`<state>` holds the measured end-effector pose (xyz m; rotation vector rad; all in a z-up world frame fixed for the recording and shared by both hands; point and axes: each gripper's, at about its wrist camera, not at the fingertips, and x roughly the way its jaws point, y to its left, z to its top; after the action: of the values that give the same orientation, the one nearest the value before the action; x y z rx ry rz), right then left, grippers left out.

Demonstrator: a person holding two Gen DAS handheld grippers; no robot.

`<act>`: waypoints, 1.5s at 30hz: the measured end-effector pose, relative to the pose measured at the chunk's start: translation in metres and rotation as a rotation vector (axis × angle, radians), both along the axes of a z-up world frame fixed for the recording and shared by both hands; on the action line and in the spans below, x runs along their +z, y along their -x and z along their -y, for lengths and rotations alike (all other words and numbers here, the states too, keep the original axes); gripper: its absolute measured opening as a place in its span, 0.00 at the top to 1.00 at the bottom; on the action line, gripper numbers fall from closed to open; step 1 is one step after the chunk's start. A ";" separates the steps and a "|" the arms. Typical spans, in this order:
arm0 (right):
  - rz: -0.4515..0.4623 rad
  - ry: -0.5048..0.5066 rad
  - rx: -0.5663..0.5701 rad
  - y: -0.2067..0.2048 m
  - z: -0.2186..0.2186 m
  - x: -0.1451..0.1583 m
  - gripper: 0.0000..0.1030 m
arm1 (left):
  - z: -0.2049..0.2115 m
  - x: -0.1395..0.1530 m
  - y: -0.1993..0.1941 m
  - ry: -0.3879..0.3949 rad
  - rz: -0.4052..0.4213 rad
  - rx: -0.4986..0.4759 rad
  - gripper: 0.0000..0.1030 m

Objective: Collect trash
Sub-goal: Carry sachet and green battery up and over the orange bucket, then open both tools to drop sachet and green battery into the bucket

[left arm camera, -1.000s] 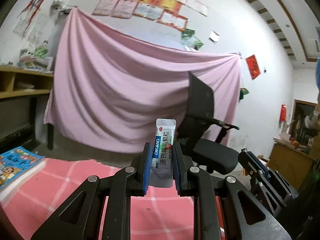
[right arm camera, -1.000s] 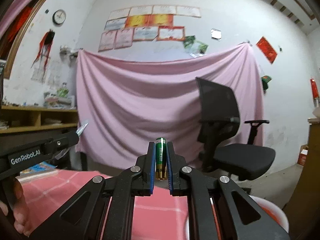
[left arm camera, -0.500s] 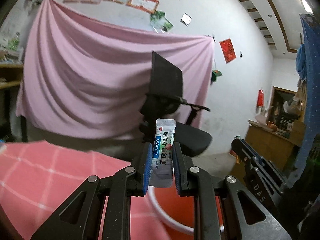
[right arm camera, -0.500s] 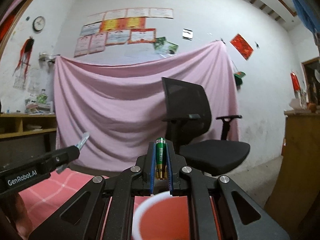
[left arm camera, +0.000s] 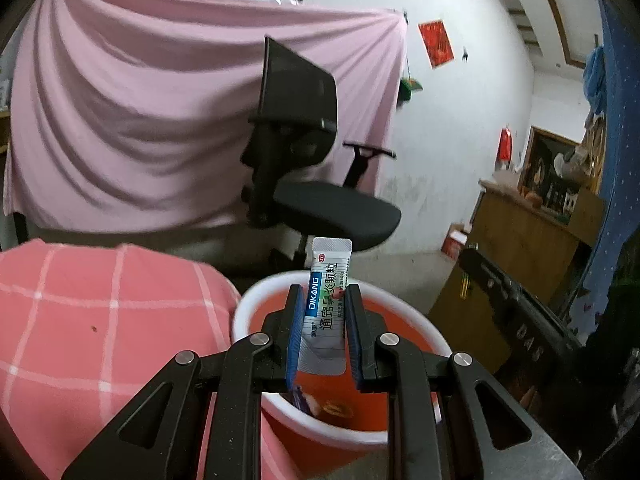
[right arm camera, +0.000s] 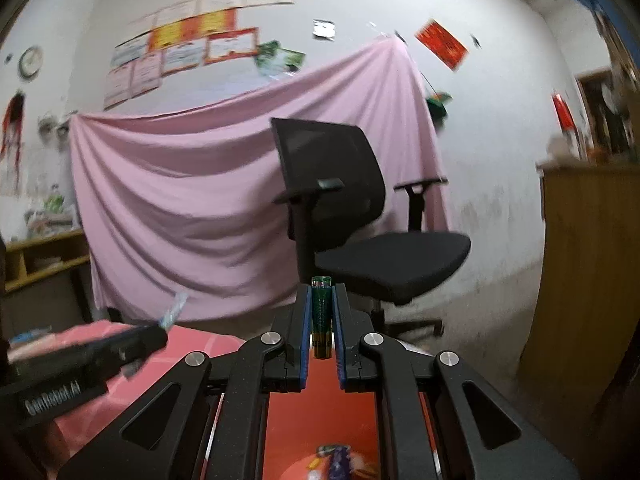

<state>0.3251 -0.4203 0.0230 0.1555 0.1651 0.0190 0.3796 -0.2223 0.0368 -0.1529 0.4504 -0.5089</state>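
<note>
Up front in the left wrist view, the left gripper (left arm camera: 324, 320) has its jaws nearly closed, clamped on a sachet (left arm camera: 326, 306) that stands upright between the blue pads (left arm camera: 296, 332), its top sticking out above them. Directly below and beyond the jaws is a bucket (left arm camera: 256, 300), orange inside with a white rim; some wrappers (left arm camera: 320, 404) lie at its bottom. To the left of the bucket, touching its rim in the picture, is a pink checked cloth (left arm camera: 100, 320). Further back stand a black chair (left arm camera: 304, 160) and a pink sheet (left arm camera: 140, 100) hung on the white wall. The right gripper (left arm camera: 516, 312) enters from the right edge, in front of a wooden cabinet (left arm camera: 520, 248).

From the right wrist view, the right gripper (right arm camera: 322, 320) is fully closed on a green battery (right arm camera: 321, 312), held upright with its tip just above the pads. The orange bucket (right arm camera: 320, 408) shows below between the gripper's arms, with wrappers (right arm camera: 336, 460) inside. The left gripper (right arm camera: 120, 348) comes in from the left over the pink checked cloth (right arm camera: 192, 344), the sachet (right arm camera: 174, 312) blurred at its tip. Behind are the chair (right arm camera: 352, 208), the sheet (right arm camera: 200, 200), posters (right arm camera: 192, 48) and a clock (right arm camera: 30, 62) on the wall.
</note>
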 end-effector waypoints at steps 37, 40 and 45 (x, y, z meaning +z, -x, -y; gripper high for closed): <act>-0.183 -0.077 0.017 -0.024 0.012 -0.024 0.89 | -0.003 -0.026 -0.018 0.014 -0.216 -0.009 0.73; -0.183 -0.076 0.018 -0.024 0.012 -0.024 0.89 | -0.002 -0.026 -0.018 0.014 -0.217 -0.009 0.73; -0.182 -0.076 0.017 -0.024 0.011 -0.024 0.89 | -0.003 -0.026 -0.018 0.015 -0.218 -0.006 0.73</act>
<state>0.3489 -0.4316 -0.0014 0.2318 0.3480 0.0278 0.3974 -0.2191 0.0109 -0.2226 0.6597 -0.5039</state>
